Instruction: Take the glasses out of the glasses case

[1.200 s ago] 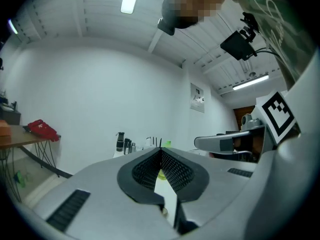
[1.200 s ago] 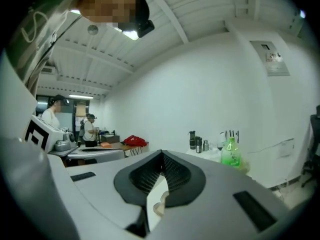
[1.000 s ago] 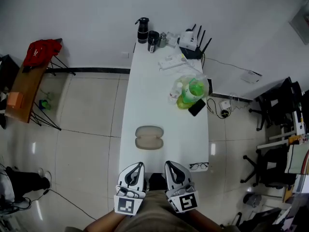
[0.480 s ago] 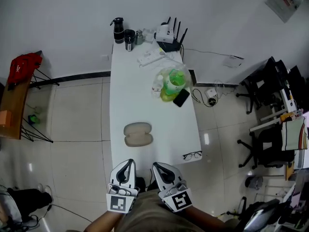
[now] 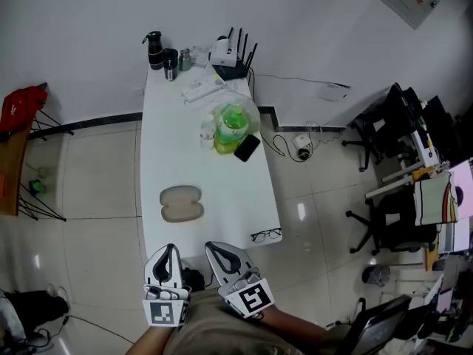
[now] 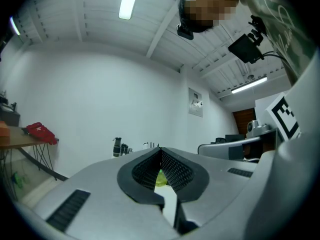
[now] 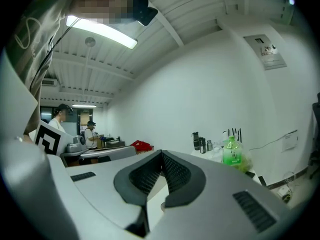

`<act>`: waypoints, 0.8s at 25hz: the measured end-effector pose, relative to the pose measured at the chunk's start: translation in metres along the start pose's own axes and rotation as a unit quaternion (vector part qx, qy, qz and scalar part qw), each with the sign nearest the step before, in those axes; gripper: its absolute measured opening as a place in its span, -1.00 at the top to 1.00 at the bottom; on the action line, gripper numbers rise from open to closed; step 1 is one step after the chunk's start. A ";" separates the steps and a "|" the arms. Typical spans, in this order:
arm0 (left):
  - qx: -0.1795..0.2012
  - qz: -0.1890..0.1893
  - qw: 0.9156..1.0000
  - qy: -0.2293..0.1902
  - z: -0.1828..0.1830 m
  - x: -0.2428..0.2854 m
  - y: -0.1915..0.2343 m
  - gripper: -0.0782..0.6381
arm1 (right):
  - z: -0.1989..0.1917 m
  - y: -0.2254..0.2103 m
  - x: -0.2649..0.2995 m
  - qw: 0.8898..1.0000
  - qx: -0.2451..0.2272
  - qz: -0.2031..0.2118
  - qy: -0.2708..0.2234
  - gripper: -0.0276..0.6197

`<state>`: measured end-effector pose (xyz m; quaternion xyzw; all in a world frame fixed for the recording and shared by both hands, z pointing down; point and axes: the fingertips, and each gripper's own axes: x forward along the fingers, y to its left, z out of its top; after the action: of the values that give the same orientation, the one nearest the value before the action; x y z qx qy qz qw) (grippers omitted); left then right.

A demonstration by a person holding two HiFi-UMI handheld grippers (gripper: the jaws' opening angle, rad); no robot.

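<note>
Starting at the far left of the head view, a red cloth (image 5: 15,108) lies on a wooden bench (image 5: 9,170) that stands on the tiled floor, well apart from the long white surface (image 5: 222,191). The left gripper (image 5: 170,248) hovers just off the near end of that surface. Its own view shows its jaws clenched, tips meeting, with nothing between them. Ahead of it, the beige glasses case (image 5: 181,203) rests flat on the near half of the surface, apart from both grippers. It shows as two oval lobes side by side, and I cannot tell whether it lies open. At the far end stand a black flask (image 5: 154,49) and, to its right, a router (image 5: 229,54) with upright antennas. A green bottle (image 5: 233,123) sits nearer the middle, with a black phone (image 5: 246,148) just beside it at the right edge. The right gripper (image 5: 212,247) is held close beside the left one, and its view likewise shows clenched jaws grasping nothing. Further right, the glasses (image 5: 266,235) lie at the near right corner of the surface, outside the case and well apart from it. Black office chairs (image 5: 384,124) crowd the floor at the far right.
</note>
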<state>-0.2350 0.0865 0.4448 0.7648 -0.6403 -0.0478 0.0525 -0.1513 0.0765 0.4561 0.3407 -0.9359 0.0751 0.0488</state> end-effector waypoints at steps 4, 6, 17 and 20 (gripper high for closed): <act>0.004 0.001 1.000 -0.007 0.006 0.010 -0.004 0.76 | 0.001 -0.019 -0.001 1.000 0.016 -0.019 -0.015 0.88; 0.006 0.000 1.000 0.000 -0.001 0.013 -0.002 0.76 | -0.002 -0.024 -0.001 0.999 0.016 -0.025 -0.018 0.88; 0.018 0.066 0.997 0.020 -0.021 0.034 -0.046 0.76 | -0.024 -0.079 -0.037 0.999 0.014 0.044 0.004 0.88; 0.033 0.078 0.996 0.015 -0.016 0.031 -0.050 0.76 | -0.018 -0.083 -0.039 0.999 0.019 0.048 -0.005 0.88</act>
<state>-0.1781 0.0653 0.4537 0.7142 -0.6987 -0.0115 0.0405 -0.0670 0.0417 0.4773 0.2971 -0.9497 0.0935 0.0340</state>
